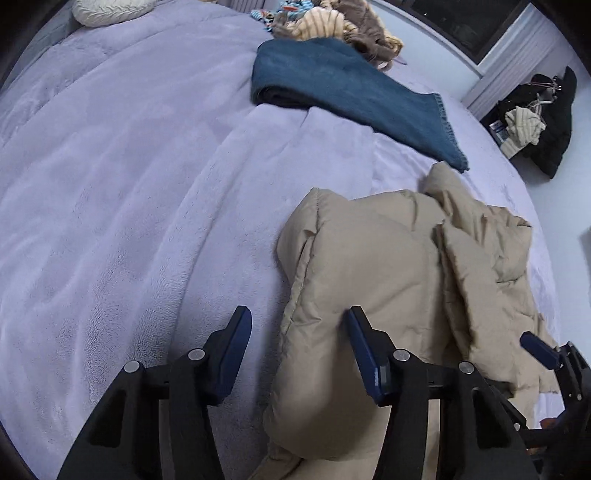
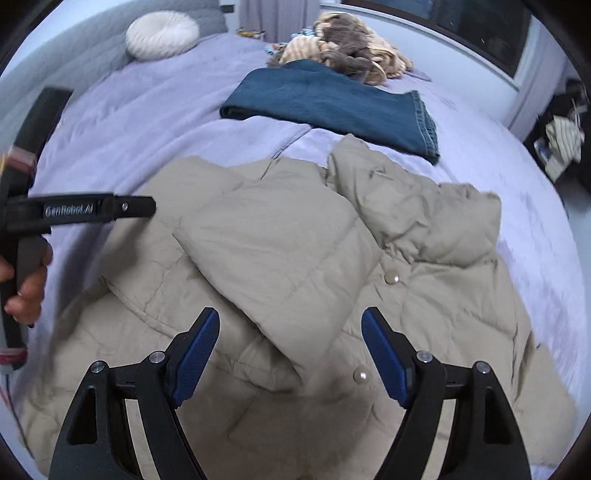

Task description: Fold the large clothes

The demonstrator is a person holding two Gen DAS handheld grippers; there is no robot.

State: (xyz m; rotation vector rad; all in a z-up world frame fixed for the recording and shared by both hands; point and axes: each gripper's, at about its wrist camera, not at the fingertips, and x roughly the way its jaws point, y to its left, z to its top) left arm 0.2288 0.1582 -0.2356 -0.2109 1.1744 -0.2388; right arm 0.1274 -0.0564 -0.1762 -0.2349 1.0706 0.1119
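A beige puffer jacket [image 2: 295,266] lies on the lilac bedspread [image 1: 110,184], a sleeve folded across its front; snap buttons show. It also shows in the left wrist view [image 1: 369,258]. My left gripper [image 1: 299,321] is open and empty over the jacket's left edge, which lies between its fingers. Its body shows at the left of the right wrist view [image 2: 85,212]. My right gripper [image 2: 290,325] is open and empty above the jacket's middle. One of its fingertips [image 1: 535,347] shows in the left wrist view.
Folded blue jeans [image 2: 332,103] lie beyond the jacket. A heap of unfolded clothes [image 2: 347,51] sits at the far side. A round white cushion [image 2: 162,33] lies at the head. Dark clothes and a bag [image 1: 543,118] are on the floor right of the bed.
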